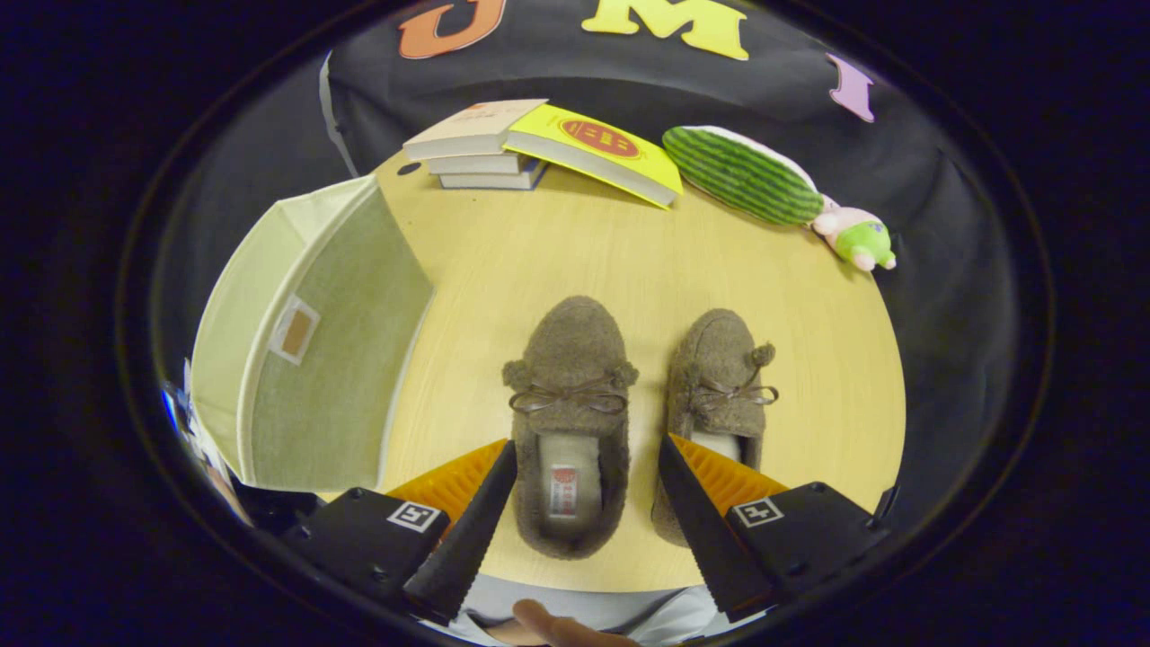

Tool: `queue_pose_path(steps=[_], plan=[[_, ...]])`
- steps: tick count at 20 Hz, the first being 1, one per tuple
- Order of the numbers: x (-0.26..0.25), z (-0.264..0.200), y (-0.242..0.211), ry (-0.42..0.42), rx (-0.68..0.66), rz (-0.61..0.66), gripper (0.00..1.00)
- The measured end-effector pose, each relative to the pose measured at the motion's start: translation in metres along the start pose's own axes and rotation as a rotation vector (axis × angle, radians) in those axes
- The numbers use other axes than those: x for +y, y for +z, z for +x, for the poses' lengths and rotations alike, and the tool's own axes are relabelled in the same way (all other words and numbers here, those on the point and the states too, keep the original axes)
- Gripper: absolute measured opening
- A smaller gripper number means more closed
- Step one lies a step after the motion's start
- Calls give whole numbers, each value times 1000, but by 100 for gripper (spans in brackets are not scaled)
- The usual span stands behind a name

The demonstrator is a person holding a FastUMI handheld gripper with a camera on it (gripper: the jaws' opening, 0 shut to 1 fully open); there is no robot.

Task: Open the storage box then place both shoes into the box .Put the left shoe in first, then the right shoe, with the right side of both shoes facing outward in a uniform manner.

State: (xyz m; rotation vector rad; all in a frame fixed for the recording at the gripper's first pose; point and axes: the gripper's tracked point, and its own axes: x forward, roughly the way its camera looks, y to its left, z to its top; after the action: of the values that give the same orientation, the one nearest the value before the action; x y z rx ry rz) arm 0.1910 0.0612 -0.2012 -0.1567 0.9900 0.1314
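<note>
Slippers: two brown fuzzy moccasin slippers with small bows lie side by side on the round wooden table (575, 261), toes pointing away. The left slipper (568, 422) sits between the fingers of the hand-held gripper (588, 503), which is spread wide and grips nothing; the right slipper (719, 404) lies just beside it, partly behind the right finger. Both look light, soft and easily squashed, with fleecy uppers that should not slip. The heel rim or a side wall of the opening looks like the firmest place to pinch. The fabric storage box (305, 350) stands near the left slipper's left, well within reach. Books (539, 144) and plush toys (764, 180) rest at the far edge.
</note>
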Motion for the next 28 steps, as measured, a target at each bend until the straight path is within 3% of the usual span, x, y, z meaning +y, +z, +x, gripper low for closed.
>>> queue_pose_path(steps=[2,5,8,13,18,28], plan=[[-9,9,-3,-11,15,-28,100],[-11,25,-17,-8,81,-24,82],[-15,43,-26,-32,153,47,32],[-14,52,-25,1,174,179,9],[1,31,-22,104,216,341,6],[32,-36,-1,111,173,325,6]])
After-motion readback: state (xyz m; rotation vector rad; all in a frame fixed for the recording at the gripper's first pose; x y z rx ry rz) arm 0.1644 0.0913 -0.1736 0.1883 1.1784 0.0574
